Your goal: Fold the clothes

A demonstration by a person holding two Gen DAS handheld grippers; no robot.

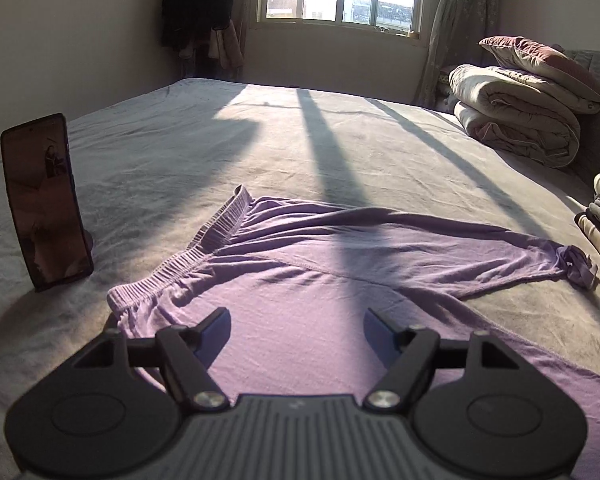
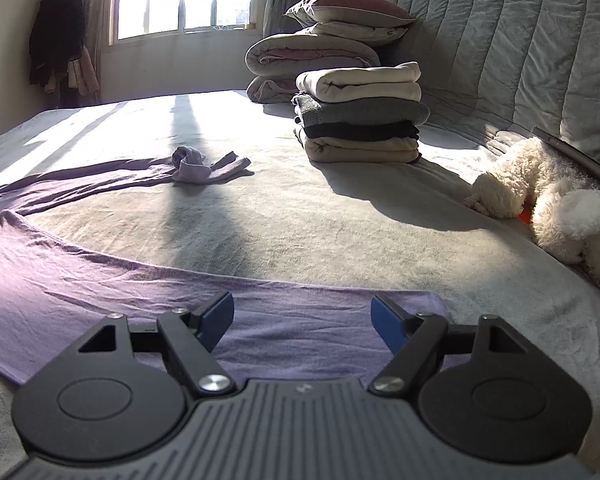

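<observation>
While soft purple pants (image 1: 308,264) lie flat on the wide bed (image 1: 180,152), each hand-held gripper (image 1: 298,322) (image 2: 302,316) hangs spread, pinching nothing

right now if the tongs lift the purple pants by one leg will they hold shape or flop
The purple pants likely flop: thin fabric lies flat and wrinkled on the bed. Probably light. The bunched leg end may drag; the other leg would probably trail.

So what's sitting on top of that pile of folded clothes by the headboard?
A folded cream garment tops the pile of folded clothes; nothing rests on it. Whatever lies inside the folds is hidden.
</observation>
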